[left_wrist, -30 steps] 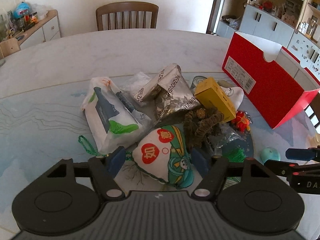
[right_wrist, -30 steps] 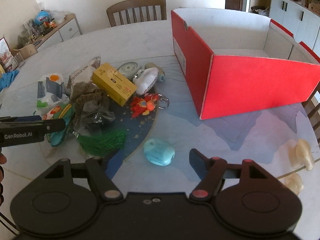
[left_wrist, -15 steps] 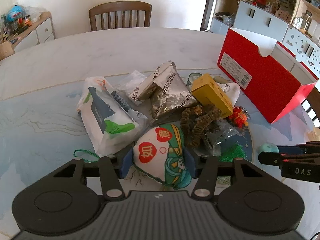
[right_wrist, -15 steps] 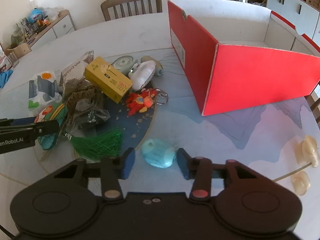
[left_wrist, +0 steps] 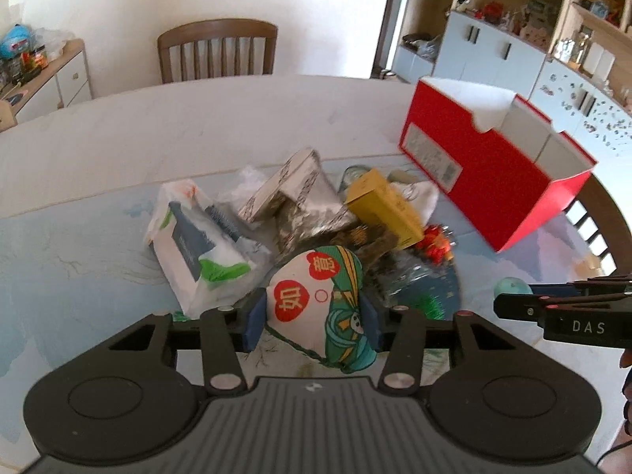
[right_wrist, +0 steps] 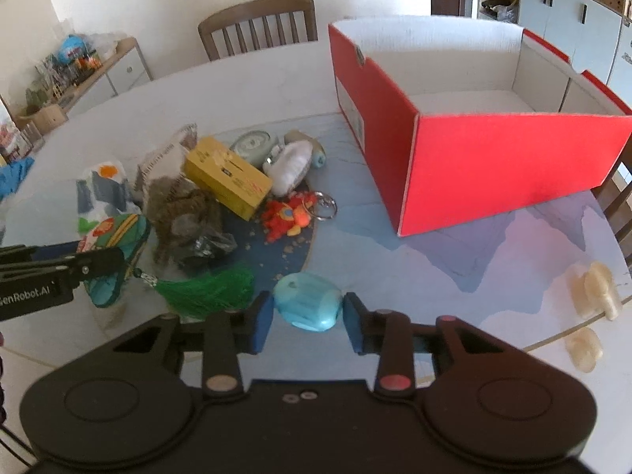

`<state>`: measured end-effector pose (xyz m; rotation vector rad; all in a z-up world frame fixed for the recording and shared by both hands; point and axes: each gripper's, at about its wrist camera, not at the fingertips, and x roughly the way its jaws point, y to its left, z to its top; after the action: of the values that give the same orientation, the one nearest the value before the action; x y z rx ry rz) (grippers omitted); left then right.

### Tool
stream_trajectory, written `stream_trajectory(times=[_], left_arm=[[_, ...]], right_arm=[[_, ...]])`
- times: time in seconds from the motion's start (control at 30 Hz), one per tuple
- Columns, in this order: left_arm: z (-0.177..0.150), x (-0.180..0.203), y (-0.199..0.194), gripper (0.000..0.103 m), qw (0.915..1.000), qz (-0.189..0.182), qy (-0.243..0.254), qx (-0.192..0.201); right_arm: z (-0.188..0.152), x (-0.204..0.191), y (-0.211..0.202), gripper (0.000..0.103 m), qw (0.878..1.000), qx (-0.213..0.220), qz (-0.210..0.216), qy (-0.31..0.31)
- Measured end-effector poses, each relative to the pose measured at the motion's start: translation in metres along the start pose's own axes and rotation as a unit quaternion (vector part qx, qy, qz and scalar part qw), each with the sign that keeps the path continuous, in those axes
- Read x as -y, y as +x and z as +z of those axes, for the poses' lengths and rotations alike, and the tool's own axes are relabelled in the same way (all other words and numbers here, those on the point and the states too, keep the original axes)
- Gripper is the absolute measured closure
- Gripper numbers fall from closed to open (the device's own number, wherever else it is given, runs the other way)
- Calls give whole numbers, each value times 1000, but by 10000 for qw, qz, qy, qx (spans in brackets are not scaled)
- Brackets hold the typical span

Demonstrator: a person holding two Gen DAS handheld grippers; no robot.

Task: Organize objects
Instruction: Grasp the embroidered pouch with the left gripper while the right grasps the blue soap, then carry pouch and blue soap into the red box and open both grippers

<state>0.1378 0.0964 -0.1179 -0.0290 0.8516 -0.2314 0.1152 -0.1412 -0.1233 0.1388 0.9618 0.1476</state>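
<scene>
Left hand-held gripper (left_wrist: 314, 326) now clamped on pouch (left_wrist: 320, 303), right hand-held gripper (right_wrist: 309, 322) closed around blue case (right_wrist: 308, 305); ready for red box (right_wrist: 474, 146).

"das" on the right gripper (left_wrist: 513, 304), "genrobot.ai" on the left gripper (right_wrist: 106, 256).

The red cardboard box (right_wrist: 493, 166) is placed right of the pile. The yellow carton (right_wrist: 227, 181) is laid in front of the round tin (right_wrist: 251, 144), left of the white fluffy pouch (right_wrist: 290, 168).
</scene>
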Motion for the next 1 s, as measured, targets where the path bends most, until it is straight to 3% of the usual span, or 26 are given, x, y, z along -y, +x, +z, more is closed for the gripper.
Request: stream_trajectory(times=[0.2, 0.37, 0.67, 1.0], left_arm=[[19, 5, -23, 55, 9995, -286, 16, 150], [40, 17, -40, 55, 9977, -439, 326, 400], [96, 42, -50, 55, 9938, -778, 607, 519], [146, 95, -39, 55, 9934, -706, 694, 582]], right_arm=[[10, -4, -28, 66, 9998, 169, -11, -56], [24, -3, -50, 66, 9993, 338, 15, -165], [62, 15, -81, 66, 9975, 614, 80, -352], [98, 64, -91, 66, 9959, 739, 190, -476]])
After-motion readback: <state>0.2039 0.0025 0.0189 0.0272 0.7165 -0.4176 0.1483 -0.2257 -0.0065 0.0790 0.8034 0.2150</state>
